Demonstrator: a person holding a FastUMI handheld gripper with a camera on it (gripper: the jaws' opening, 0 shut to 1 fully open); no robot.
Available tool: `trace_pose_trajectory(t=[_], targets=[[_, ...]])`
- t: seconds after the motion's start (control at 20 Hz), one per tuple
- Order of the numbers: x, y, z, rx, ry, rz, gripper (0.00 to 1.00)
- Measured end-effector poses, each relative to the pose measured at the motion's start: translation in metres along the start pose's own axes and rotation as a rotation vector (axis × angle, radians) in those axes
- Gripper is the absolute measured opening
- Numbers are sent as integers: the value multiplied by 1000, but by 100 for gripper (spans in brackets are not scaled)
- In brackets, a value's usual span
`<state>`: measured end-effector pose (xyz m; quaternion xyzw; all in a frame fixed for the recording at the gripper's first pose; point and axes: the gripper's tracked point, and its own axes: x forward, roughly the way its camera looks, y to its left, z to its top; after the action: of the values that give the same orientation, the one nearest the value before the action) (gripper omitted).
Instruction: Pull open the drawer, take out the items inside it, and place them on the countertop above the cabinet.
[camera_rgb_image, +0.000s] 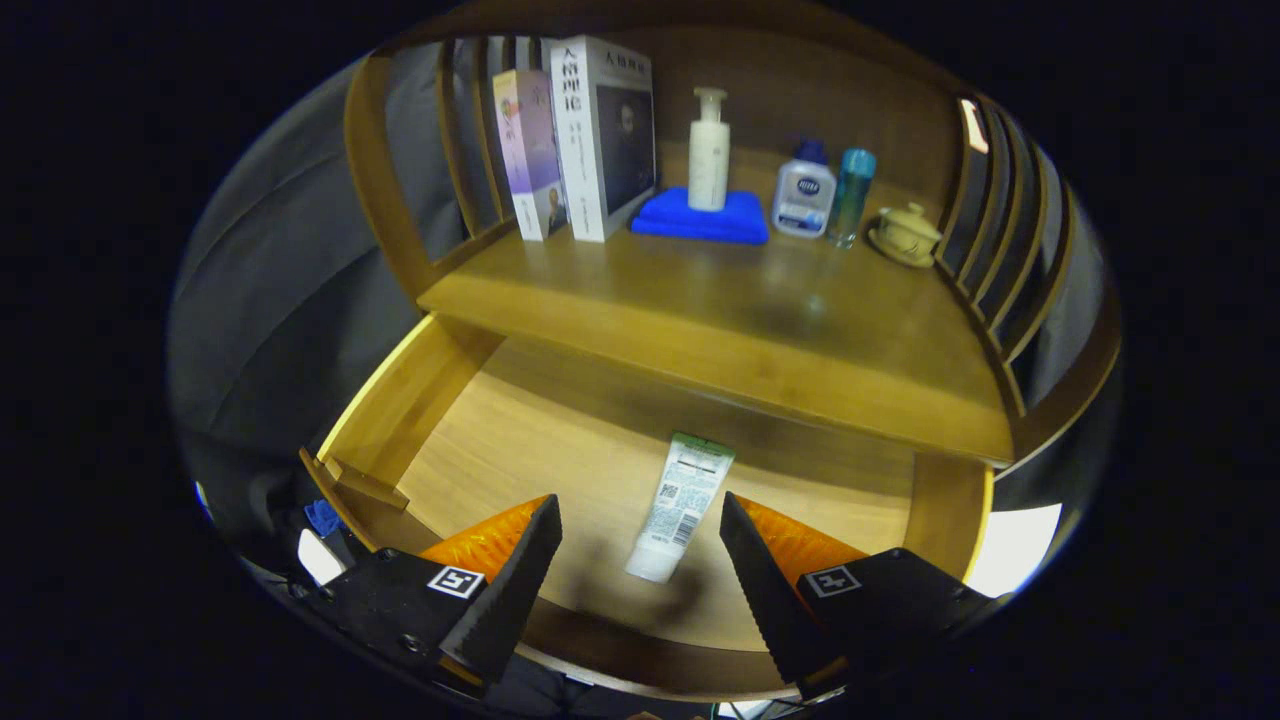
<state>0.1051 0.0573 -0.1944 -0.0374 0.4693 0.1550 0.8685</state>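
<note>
The wooden drawer (400, 400) stands pulled out beneath the countertop (720, 320). A white tube with a green end (680, 505) lies flat on the drawer floor, its cap end toward me. My gripper (640, 520) hovers above the drawer's front part, open wide, with the tube lying below and between the two black fingertips (520, 580). Neither finger touches the tube.
On the countertop stand two books (580, 140) at the back left, a pump bottle (708, 150) on a folded blue cloth (700, 218), a white bottle with a blue cap (803, 195), a teal bottle (852, 195) and a small lidded cup (905, 235). Slatted wooden sides (1000, 250) flank the top.
</note>
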Motion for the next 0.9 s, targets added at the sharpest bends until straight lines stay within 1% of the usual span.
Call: trace_pose_trajectory(t=[0.1, 0.2, 0.4, 0.55, 0.65, 0.85, 0.9], targets=[[16, -1, -9, -28, 72, -11, 100], [30, -7, -19, -75, 126, -44, 100], [51, -11, -24, -29, 187, -63, 100], [56, -17, -28, -63, 222, -85, 100], [59, -16, -33, -58, 259, -77, 100], [69, -10, -33, 10, 300, -44, 100], [72, -13, -35, 4, 311, -58, 98]])
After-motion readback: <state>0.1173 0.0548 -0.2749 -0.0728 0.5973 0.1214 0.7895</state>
